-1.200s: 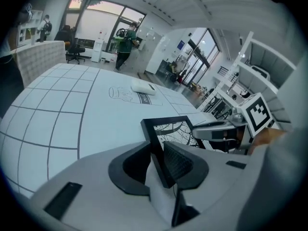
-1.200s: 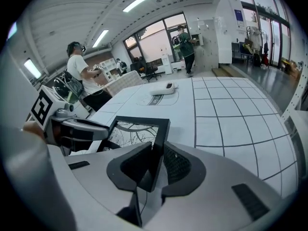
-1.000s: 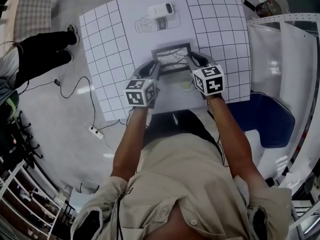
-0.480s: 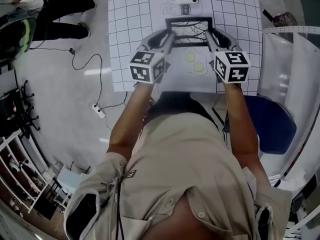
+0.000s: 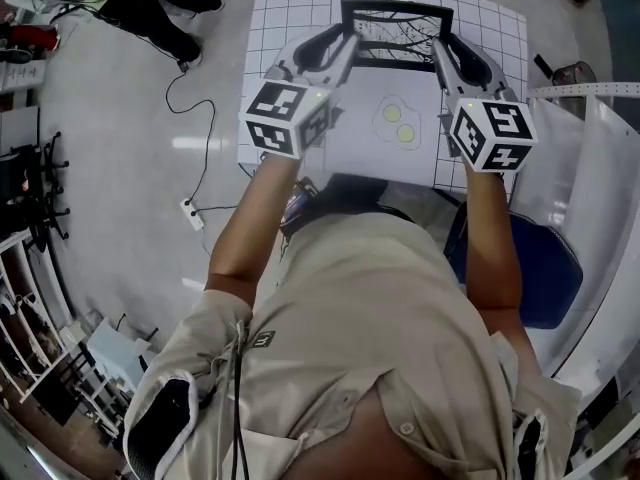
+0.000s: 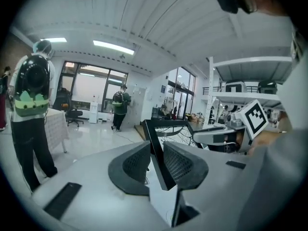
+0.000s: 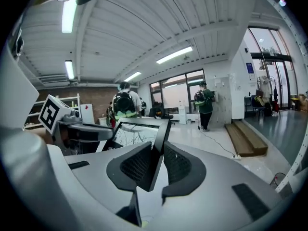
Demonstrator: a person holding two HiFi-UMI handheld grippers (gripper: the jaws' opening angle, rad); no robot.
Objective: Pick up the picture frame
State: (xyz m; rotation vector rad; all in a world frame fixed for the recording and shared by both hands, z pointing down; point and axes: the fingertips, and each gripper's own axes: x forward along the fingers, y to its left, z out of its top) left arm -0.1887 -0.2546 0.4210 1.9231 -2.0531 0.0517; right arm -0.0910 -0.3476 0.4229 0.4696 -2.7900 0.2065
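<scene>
Left gripper [image 6: 156, 154]: it is clamping the left side rail of the picture frame [image 5: 395, 36]; its ribbed pads are pressing on both faces of the thin black bar
Right gripper [image 7: 156, 150]: it is pinching the opposite side rail the same way; the jaws are closing tight on the bar, with nothing else between them
Frame position: it is hanging between the two grippers at the upper centre of the head view; it is sitting clear of the bench [image 5: 280, 13] and leaning rather than lying flat
Slip risk: each grip is biting only a narrow edge; if the hands are spreading or rolling unequally, one rail may be sliding out of its pads, leaving the frame swinging from the other
Drop risk: a fall onto the gridded bench or the floor [image 5: 120, 168] could be cracking the panel, if it is glazed
Twist risk: uneven inward pushing may be racking the slim border
Frame look: rectangular; thin black border; pale panel carrying dark branching lines; seemingly light and stiff
Beneath it: a fried-egg drawing [image 5: 398, 123] is lying on the bench sheet
</scene>
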